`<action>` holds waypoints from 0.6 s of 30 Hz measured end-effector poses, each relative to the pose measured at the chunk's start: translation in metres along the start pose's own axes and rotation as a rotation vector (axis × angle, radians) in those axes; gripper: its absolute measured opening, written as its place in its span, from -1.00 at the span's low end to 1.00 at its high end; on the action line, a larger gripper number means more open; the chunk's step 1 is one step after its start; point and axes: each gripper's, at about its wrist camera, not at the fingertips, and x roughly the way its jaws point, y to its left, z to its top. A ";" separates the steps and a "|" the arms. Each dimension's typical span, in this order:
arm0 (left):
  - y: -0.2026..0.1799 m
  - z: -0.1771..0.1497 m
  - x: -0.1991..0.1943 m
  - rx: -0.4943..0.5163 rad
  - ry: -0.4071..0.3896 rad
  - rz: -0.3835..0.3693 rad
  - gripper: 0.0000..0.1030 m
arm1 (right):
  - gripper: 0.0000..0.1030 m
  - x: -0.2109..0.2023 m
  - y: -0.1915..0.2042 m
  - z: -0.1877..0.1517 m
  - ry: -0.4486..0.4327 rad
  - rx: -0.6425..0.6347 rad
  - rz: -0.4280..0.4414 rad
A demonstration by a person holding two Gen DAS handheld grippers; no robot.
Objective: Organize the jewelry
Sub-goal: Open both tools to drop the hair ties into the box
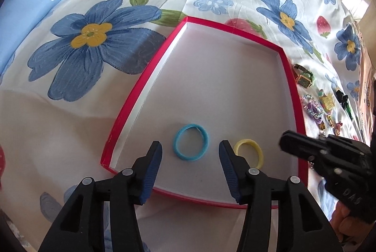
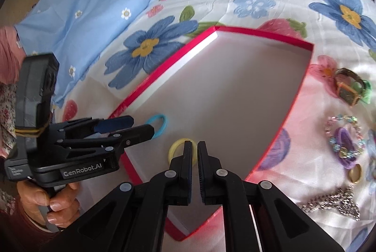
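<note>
A red-rimmed box [image 1: 288, 78] with a white floor lies on a flowered sheet; it also shows in the right wrist view [image 2: 293, 108]. A blue hair tie [image 1: 190, 145] and a yellow hair tie [image 1: 249, 153] lie flat on the box floor. My left gripper [image 1: 190, 152] is open and empty, its fingers either side of the blue tie, just above it. My right gripper [image 2: 194, 146] is nearly shut with nothing between its fingers, right over the yellow tie [image 2: 175, 149]. The blue tie [image 2: 158, 121] sits by the left gripper [image 2: 138, 126] in that view.
Loose jewelry lies on the sheet right of the box: a green-strapped watch [image 2: 350, 89], a beaded bracelet with a purple tie [image 2: 344, 141], a gold ring [image 2: 354, 173], a rhinestone piece [image 2: 338, 201]. A blue pillow [image 2: 77, 14] lies at the far left.
</note>
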 end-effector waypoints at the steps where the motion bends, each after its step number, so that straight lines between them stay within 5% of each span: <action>1: -0.003 0.000 -0.004 0.004 -0.007 0.001 0.00 | -0.81 -0.007 -0.002 0.000 -0.015 0.008 0.000; 6: -0.022 -0.001 -0.024 0.043 -0.055 -0.003 0.27 | -0.21 -0.045 -0.020 -0.008 -0.096 0.067 -0.014; 18: -0.090 -0.009 -0.045 0.187 -0.081 -0.064 0.31 | -0.12 -0.124 -0.095 -0.048 -0.211 0.250 -0.149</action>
